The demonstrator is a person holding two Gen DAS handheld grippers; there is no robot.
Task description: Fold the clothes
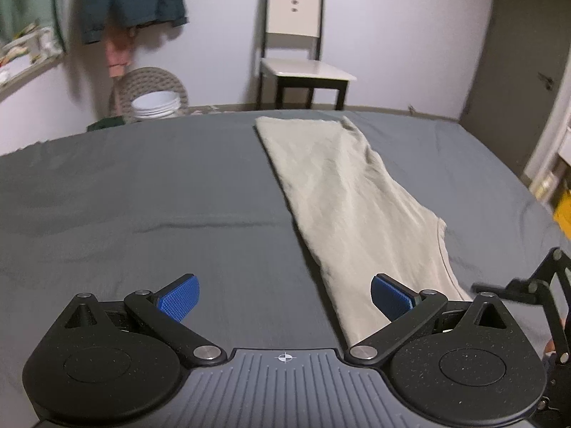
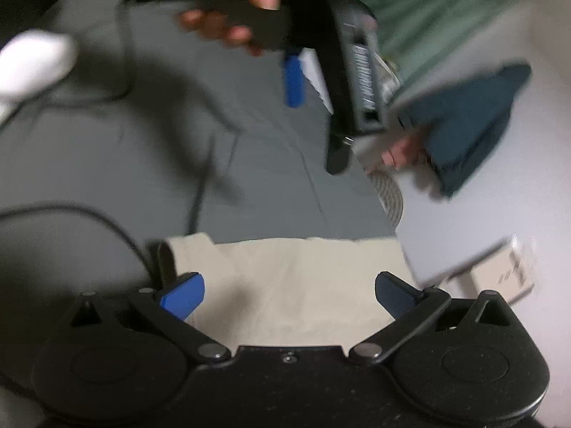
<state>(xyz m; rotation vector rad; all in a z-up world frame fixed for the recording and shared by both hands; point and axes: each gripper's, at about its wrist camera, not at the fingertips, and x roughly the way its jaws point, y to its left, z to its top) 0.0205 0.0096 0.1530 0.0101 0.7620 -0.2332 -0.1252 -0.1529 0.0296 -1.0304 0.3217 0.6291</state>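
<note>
Pale wall point(image 1: 392, 35), cream chair point(image 1: 296, 35), grey door point(image 1: 528, 53)

The left wrist camera sits just behind the left claw point(image 1: 284, 301) and looks low along the bed point(image 1: 142, 196) toward the far wall and a chair point(image 1: 296, 46). The right wrist camera sits behind the right claw point(image 2: 289, 297), close above the bed and tilted down, facing across it; its picture is blurred. Both views share the beige garment point(image 1: 342, 192) point(image 2: 299, 285), the grey bedsheet and the dark hanging clothing point(image 1: 132, 0) point(image 2: 471, 121). The right view also takes in the left claw, and the left view's right edge catches part of the right claw.
</note>
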